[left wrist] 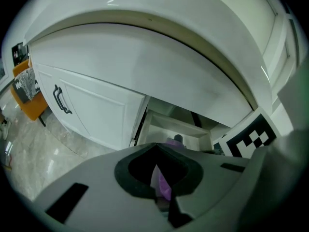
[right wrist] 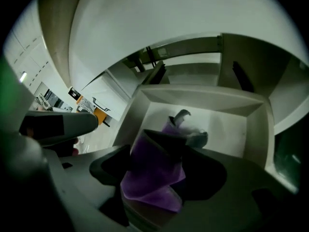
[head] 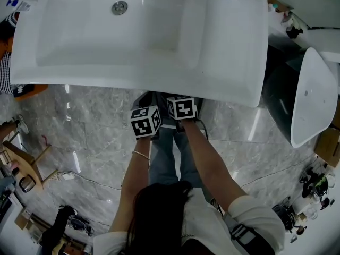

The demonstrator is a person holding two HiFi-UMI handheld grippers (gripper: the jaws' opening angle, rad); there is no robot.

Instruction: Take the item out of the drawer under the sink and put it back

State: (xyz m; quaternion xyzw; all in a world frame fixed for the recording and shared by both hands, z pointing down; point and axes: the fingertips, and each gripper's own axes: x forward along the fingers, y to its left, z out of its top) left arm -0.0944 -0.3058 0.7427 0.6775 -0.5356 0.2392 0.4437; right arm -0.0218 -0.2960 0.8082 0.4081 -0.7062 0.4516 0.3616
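Finding one: your right hand-held gripper has its jaws spread wide. The purple item stands between them, and no pad can be seen pressing on it. That is the posture of a release or of a grasp not yet made. Which of the two it is cannot be read from this moment.

Finding two: the item is inside the walls of the open drawer, towards its near end, with a dark grey top part pointing to the back wall. I cannot tell whether it rests on the drawer floor or hangs just above it.

Finding three: your left hand-held gripper has its jaws pressed together at the tips. A sliver of purple shows through the slit behind them. I judge this to be the item seen beyond the jaws, not a pinch. The right gripper view shows this tool just beside the item on the left and apart from it. In my judgement it is kept closed and aside because the job needs one tool only.

Finding four: both your forearms reach under the front edge of the sink, since the drawer lies beneath it. The head view therefore shows only the marker cubes. The cabinet door beside the drawer is closed.
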